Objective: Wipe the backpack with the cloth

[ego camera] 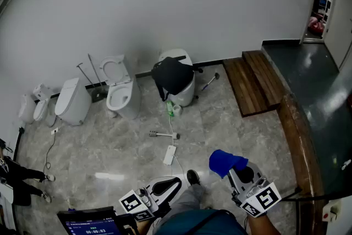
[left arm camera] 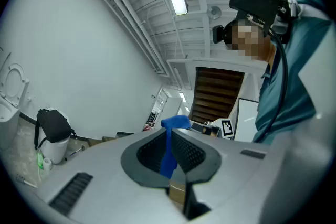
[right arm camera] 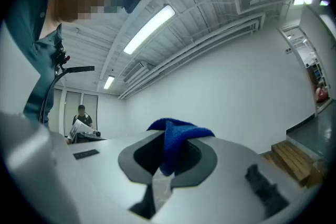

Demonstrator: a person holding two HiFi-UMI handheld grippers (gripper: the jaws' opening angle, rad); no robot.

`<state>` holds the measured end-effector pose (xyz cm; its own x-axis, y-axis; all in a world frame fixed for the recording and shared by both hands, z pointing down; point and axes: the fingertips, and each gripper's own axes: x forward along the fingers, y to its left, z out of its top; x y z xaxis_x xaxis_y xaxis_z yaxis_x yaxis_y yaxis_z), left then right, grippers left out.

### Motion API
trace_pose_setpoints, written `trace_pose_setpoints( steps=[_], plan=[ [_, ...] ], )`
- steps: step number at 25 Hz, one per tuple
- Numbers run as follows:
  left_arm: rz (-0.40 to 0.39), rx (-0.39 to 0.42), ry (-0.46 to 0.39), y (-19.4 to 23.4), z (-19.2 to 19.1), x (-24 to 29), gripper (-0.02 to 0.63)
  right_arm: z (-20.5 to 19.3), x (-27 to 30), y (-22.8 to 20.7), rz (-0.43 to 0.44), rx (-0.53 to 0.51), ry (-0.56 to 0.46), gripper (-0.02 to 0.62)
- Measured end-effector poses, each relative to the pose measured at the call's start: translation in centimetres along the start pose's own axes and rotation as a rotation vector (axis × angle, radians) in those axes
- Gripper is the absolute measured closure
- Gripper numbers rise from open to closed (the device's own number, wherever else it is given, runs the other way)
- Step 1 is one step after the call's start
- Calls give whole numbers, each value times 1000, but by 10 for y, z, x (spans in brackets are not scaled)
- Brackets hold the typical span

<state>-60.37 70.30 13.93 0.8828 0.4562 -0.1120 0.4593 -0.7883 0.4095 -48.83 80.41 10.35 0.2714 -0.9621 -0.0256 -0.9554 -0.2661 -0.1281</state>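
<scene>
The black backpack (ego camera: 172, 75) is draped over a white bin-like fixture (ego camera: 186, 95) by the far wall; it also shows far left in the left gripper view as the backpack (left arm camera: 52, 122). My right gripper (ego camera: 231, 169) is held low near my body, shut on the blue cloth (ego camera: 225, 161). In its own view the cloth (right arm camera: 176, 139) bulges out of the right gripper (right arm camera: 173, 157). My left gripper (ego camera: 177, 180) points at that cloth from the left with nothing in it. In the left gripper view its jaws (left arm camera: 169, 136) stand slightly apart, and the cloth (left arm camera: 176, 122) shows beyond the narrow gap.
Two white toilets (ego camera: 122, 93) (ego camera: 72, 100) and smaller fixtures (ego camera: 33, 110) line the wall. A green bottle (ego camera: 170, 108), a brush (ego camera: 163, 134) and a power strip (ego camera: 169, 154) lie on the floor. Wooden steps (ego camera: 254, 81) rise at right. A tablet (ego camera: 91, 224) sits bottom left.
</scene>
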Motion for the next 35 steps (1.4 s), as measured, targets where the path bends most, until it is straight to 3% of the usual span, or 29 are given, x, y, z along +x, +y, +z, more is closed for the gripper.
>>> trace_pose_setpoints(
  steps=[6, 10, 19, 25, 31, 35],
  plan=[
    [-45, -3, 13, 102, 15, 61, 588, -11, 81, -70, -9, 23, -7, 575],
    [-99, 34, 4, 177, 49, 103, 601, -20, 157, -116, 4, 71, 34, 575],
    [-95, 77, -1, 327, 115, 142, 601, -44, 336, -197, 68, 148, 112, 575],
    [43, 53, -46, 411, 132, 145, 601, -120, 440, -252, 142, 165, 276, 575],
    [217, 28, -3, 513, 147, 154, 601, -208, 548, -311, 229, 356, 408, 575],
    [335, -31, 9, 599, 168, 175, 601, -275, 629, -368, 253, 403, 510, 575]
  ],
)
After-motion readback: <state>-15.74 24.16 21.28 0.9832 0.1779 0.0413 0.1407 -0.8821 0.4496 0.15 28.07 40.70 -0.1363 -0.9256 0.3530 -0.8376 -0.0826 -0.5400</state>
